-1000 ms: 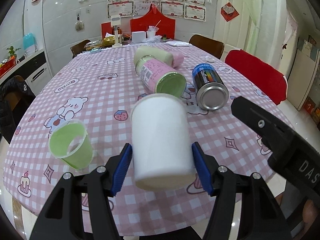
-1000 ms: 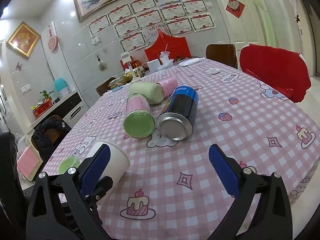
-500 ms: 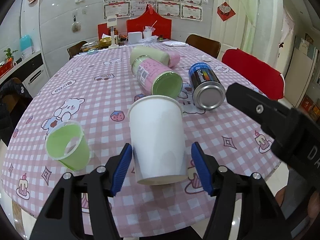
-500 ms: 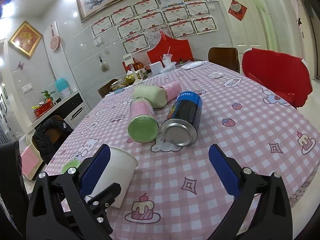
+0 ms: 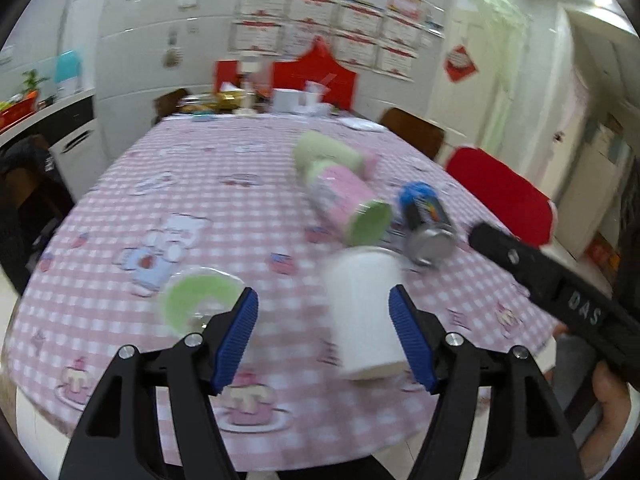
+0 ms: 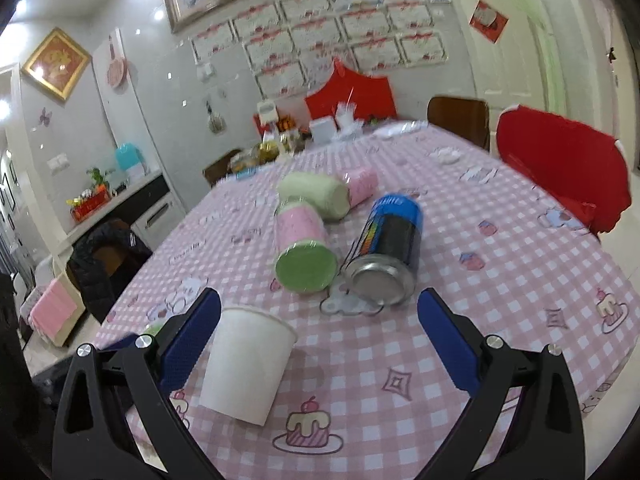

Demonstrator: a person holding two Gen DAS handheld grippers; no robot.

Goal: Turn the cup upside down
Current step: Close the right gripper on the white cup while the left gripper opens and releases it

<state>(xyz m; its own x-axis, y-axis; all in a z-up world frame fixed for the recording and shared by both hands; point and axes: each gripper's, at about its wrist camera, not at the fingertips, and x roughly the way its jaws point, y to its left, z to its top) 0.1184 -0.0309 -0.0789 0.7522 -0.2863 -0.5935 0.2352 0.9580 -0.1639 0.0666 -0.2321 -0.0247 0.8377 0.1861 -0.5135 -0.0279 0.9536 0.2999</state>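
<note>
A white paper cup (image 5: 366,314) stands on the pink checked tablecloth (image 5: 224,216) near the front edge, wider rim up. It also shows in the right wrist view (image 6: 246,364). My left gripper (image 5: 324,340) is open; the cup sits between its blue pads, close to the right pad (image 5: 412,340) and apart from the left one. My right gripper (image 6: 318,344) is open and empty, with the cup just inside its left pad (image 6: 190,340). The left wrist view is blurred by motion.
A green plastic cup (image 5: 200,300) lies on its side left of the white cup. A pink jar with a green lid (image 6: 304,248), a blue can (image 6: 386,250) and a green and pink bottle (image 6: 324,194) lie mid-table. A red chair (image 6: 560,168) stands at the right.
My left gripper has opened and let go of the white cup, which now stands on the table. The gripper has shifted left and the view has tilted up.
</note>
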